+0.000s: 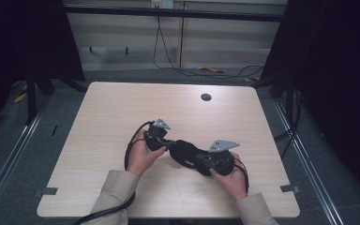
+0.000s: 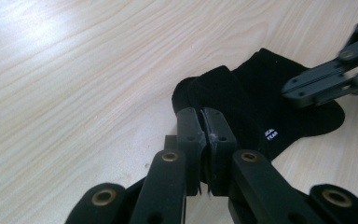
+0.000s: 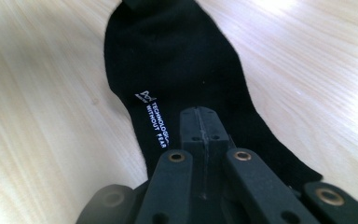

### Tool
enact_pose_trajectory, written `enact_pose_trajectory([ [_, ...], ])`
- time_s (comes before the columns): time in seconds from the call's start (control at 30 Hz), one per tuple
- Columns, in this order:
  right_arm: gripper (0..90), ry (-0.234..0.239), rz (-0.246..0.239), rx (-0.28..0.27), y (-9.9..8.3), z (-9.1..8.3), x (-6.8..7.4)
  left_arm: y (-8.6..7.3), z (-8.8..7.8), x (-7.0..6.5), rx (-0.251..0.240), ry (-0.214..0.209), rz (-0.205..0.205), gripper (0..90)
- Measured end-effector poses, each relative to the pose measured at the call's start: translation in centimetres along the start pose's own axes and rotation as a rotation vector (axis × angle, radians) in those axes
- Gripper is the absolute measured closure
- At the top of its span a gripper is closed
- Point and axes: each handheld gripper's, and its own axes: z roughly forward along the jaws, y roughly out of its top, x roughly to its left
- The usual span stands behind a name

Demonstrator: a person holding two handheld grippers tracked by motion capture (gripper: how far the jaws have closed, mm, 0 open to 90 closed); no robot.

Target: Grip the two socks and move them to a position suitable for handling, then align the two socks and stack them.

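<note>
Black sock [image 3: 182,70] reading "TECHNOLOGY WITHOUT FEAR" lies flat; left tool [image 2: 204,122] and right tool [image 3: 200,122] both clenched.

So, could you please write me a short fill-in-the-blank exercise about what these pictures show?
1. The black fabric sock lies on the light ___ table.
2. The printed lettering on the sock is ___ in colour.
3. The jaws of the right gripper are ___.
4. Near the table's far edge is a small round ___.

Missing words: wooden; white; shut; hole
</note>
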Motion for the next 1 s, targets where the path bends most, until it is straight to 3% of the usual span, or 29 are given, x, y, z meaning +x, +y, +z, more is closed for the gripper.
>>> enact_pose_trajectory([
  [0.27, 90.0, 0.025, 0.024, -0.014, 0.3, 1.1, 0.0, 0.1, 0.3, 0.0, 0.013, -0.012, 0.007, 86.6],
  [0.43, 90.0, -0.001, -0.039, 0.057, 0.7, 3.2, 1.1, 0.0, 0.1, 0.0, 0.024, -0.016, 0.010, 86.6],
  [0.53, 90.0, -0.003, -0.050, 0.060, 1.1, 3.3, 1.3, 0.0, -0.1, 0.2, 0.025, -0.017, 0.008, 86.5],
  [0.67, 90.0, -0.039, -0.020, 0.007, 1.5, 2.8, 0.3, -0.1, -0.3, 0.2, 0.034, -0.022, 0.013, 86.5],
  [0.73, 90.0, -0.056, 0.000, 0.012, 1.5, 3.1, -0.4, -0.2, -0.2, 0.1, 0.040, -0.031, 0.019, 86.6],
  [0.8, 90.0, -0.061, -0.016, 0.048, 1.3, 4.0, -0.6, -0.1, -0.3, 0.1, 0.045, -0.034, 0.029, 86.6],
  [0.83, 90.0, -0.061, -0.025, 0.033, 1.2, 4.2, -0.6, -0.2, -0.3, 0.1, 0.039, -0.035, 0.025, 86.5],
  [1.0, 90.0, -0.055, -0.019, 0.007, 1.3, 2.2, -0.7, -0.2, -0.8, 0.6, 0.038, -0.027, 0.013, 86.5],
])
